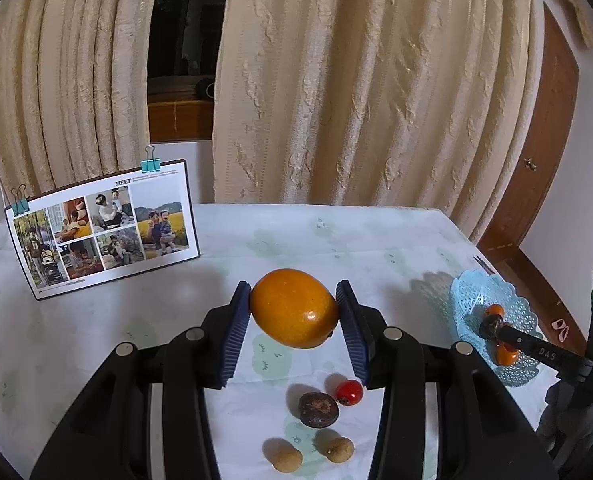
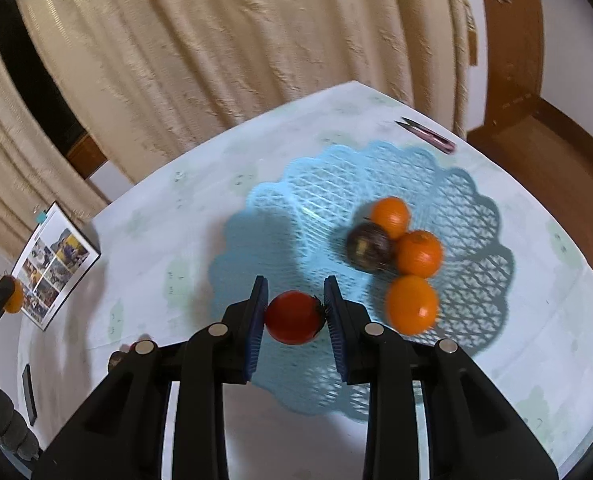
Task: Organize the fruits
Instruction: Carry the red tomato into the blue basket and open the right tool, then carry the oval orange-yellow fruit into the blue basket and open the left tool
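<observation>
My left gripper (image 1: 293, 309) is shut on a large orange fruit (image 1: 293, 308), held above the table. Below it on the cloth lie a small red fruit (image 1: 349, 392), a dark brown fruit (image 1: 318, 409) and two tan round fruits (image 1: 287, 459). My right gripper (image 2: 294, 316) is shut on a red tomato-like fruit (image 2: 292, 317) over the near edge of a light blue lattice basket (image 2: 304, 208). Inside the basket sit three orange fruits (image 2: 412, 304) and one dark purple fruit (image 2: 368, 247). In the left wrist view the right gripper (image 1: 492, 326) hangs over that basket (image 1: 468, 292).
A photo card (image 1: 104, 232) with blue binder clips stands at the table's back left. Pink-handled snips (image 2: 426, 135) lie behind the basket. Cream curtains hang behind the table, and a wooden door frame (image 1: 544, 152) stands to the right. The table's right edge drops off beside the basket.
</observation>
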Tool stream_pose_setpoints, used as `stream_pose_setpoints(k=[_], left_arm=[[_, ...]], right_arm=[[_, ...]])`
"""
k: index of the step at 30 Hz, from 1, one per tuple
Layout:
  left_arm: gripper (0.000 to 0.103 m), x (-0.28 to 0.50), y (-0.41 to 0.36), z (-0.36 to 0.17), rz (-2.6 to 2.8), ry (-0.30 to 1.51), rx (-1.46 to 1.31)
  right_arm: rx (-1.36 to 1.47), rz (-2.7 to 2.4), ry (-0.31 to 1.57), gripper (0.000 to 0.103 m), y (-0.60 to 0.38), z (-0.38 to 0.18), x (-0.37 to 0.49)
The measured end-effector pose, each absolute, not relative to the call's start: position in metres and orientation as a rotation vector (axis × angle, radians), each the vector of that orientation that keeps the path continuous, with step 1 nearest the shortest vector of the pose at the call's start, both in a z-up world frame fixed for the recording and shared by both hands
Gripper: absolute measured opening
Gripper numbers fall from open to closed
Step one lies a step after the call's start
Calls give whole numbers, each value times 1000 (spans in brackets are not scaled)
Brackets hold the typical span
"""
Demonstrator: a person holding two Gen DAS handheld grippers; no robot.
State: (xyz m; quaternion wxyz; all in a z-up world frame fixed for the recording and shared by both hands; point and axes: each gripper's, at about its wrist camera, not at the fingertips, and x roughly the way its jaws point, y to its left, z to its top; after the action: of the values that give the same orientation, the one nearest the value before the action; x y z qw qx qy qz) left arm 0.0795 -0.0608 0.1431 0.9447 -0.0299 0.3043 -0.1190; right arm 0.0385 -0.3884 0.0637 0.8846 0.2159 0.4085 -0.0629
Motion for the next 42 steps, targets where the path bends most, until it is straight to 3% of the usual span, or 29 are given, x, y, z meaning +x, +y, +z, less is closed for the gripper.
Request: stream_pose_setpoints(k=[3,5,18,30,34,42], left_arm=[[45,77,-64,144,-249,616,-56],[45,76,-65,145,-254,614,-53],[45,62,-96,139,-317,619,-7],[45,55,-181,110,-475,701,62],[45,58,-214,98,-525,728,85],[45,62,-259,83,-592,753,122]], right_arm=[[478,-142,846,37,-397,62,32],[499,-155,824,52,-402,65,25],[470,-363,644,53,-431,63,-21],[386,-536,481,54,-441,47,-54],[374,-550,432,64,-439,46,-60],[418,-538,430,64,-444,42,-63]])
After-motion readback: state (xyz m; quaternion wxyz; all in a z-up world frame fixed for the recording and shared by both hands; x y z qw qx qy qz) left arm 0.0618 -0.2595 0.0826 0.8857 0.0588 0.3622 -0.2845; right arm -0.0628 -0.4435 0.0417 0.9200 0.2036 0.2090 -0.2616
